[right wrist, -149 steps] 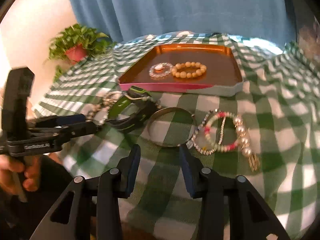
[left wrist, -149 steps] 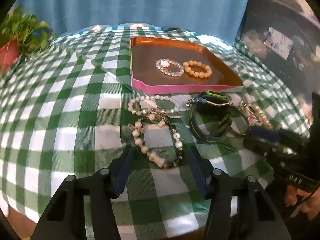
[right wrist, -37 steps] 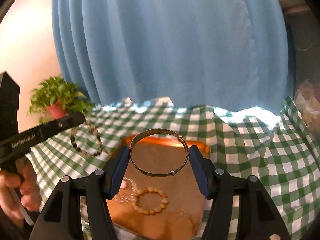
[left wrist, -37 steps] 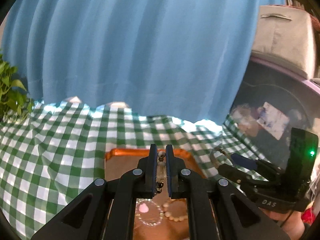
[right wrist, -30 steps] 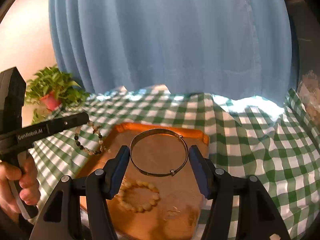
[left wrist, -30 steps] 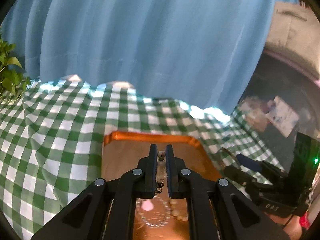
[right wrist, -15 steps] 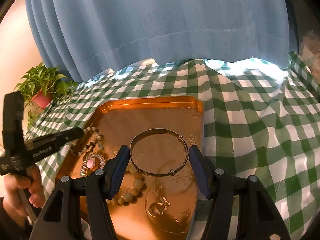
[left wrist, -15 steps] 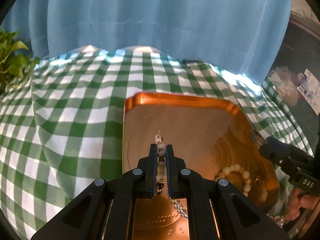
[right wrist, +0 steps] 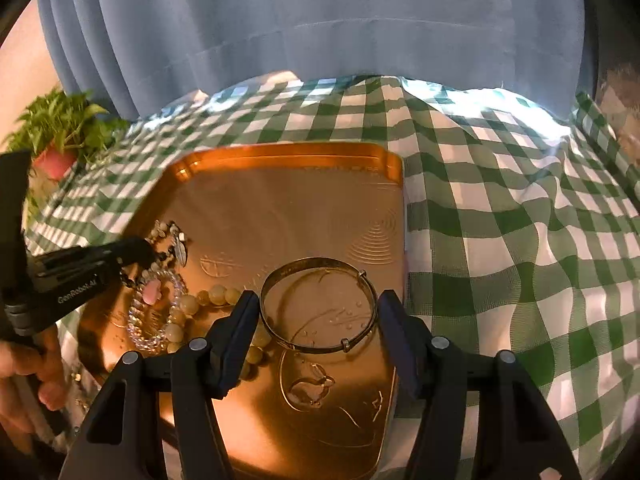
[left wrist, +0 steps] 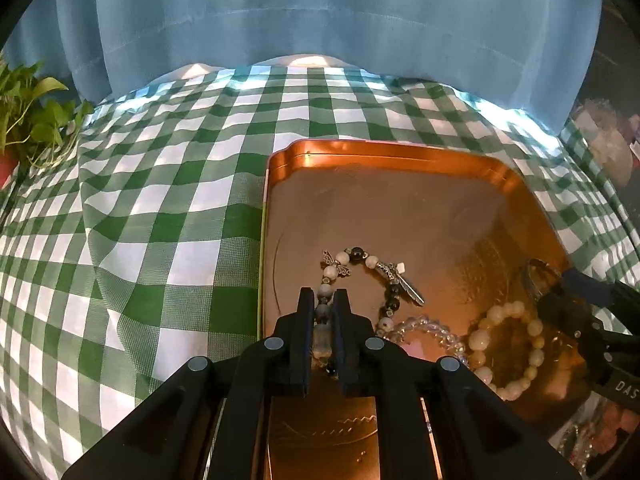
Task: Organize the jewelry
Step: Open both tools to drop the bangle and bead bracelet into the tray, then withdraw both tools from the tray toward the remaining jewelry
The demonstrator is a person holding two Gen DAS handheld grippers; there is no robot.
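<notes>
Lying partly on the copper tray [left wrist: 400, 200], charm bracelet [left wrist: 374, 266] with one end between the jaws of the left gripper [left wrist: 323, 312], which are opening, pads close against the beads. Resting just right of those jaws, clear bead bracelet [left wrist: 430, 330] and cream bead bracelet [left wrist: 508, 344]. Sitting between the jaws of the right gripper [right wrist: 318, 320], also opening, metal bangle [right wrist: 318, 306] low over the tray; contact with the pads impossible to tell. Spread beyond both jaws, green checked cloth [right wrist: 500, 220] over the surface, then blue curtain [left wrist: 320, 20].
</notes>
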